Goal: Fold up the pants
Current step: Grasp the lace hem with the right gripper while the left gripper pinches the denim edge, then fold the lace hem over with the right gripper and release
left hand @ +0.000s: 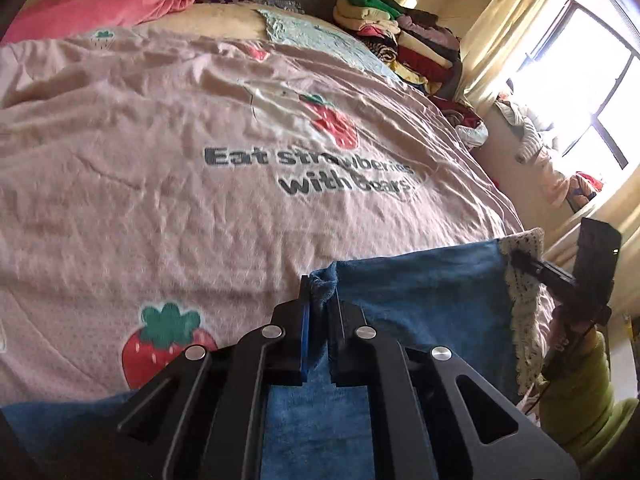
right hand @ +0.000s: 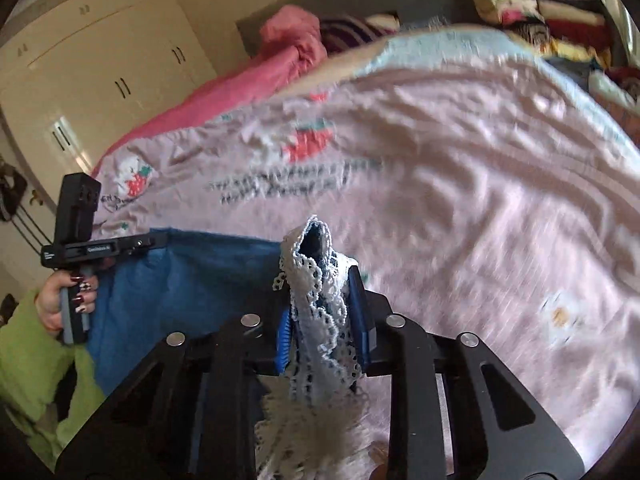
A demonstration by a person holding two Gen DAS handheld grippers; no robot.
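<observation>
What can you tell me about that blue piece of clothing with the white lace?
The blue pants look soft and fleecy, with a band of white crochet-like lace trim along one edge. They are held up over a pink strawberry-print bedcover, stretched between two tools. The left tool pinches a plain blue corner; the right tool is shut on the lacy edge, with loose lace hanging below it.

Two grippers [left hand: 320,300] [right hand: 326,300], one pants [left hand: 420,292], perhaps one bedspread [left hand: 160,184].
</observation>
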